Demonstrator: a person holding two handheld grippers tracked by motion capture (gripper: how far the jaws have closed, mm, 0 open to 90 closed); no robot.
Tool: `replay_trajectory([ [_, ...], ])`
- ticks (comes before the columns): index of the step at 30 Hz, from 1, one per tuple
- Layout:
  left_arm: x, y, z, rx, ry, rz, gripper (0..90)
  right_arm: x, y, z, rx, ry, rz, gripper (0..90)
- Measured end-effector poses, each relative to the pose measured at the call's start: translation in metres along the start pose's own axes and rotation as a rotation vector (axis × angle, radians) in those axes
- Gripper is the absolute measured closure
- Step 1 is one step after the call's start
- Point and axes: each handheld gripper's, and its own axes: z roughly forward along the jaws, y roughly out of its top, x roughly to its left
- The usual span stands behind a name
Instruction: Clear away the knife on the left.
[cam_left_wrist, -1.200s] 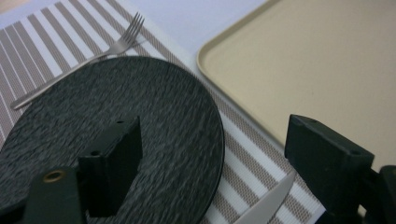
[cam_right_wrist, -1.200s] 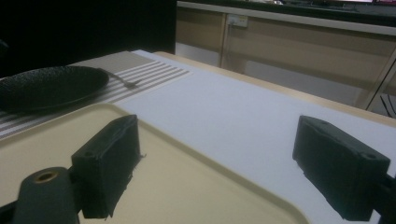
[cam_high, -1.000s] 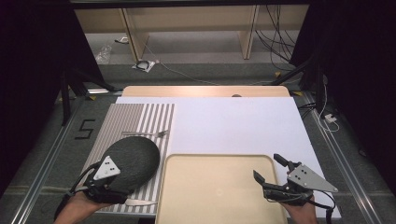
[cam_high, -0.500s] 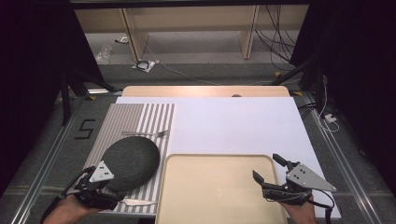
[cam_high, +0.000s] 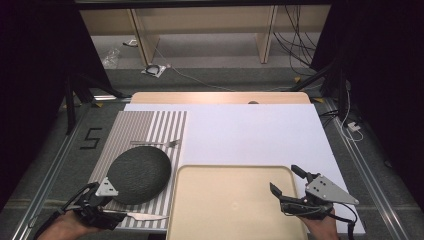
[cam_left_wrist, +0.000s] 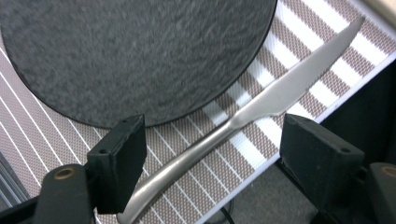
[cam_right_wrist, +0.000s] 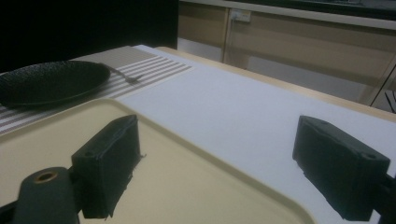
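Even overhead light, dark surround; close-up jaws soft, slight blur.

Silver table knife (cam_left_wrist: 243, 119), lying flat and slantwise on the striped placemat (cam_left_wrist: 299, 60), just beside the dark round plate (cam_left_wrist: 135, 51), blade pointing away from it.

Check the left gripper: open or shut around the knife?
Open. In the left gripper view the left gripper has its jaws spread wide either side of the knife, which lies flat on the striped placemat, ungripped.
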Motion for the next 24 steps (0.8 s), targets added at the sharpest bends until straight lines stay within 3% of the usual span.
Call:
replay_trajectory([
  [12, 0.007, -0.006, 0.014, 0.099, -0.023, -0.021, 24.8, 0.0, 0.0, 0.0, 0.006, 0.001, 0.0, 16.0],
  [24, 0.013, -0.003, 0.026, 0.148, -0.047, -0.012, 29.2, 0.001, 0.0, 0.001, 0.007, 0.004, -0.003, 16.0],
])
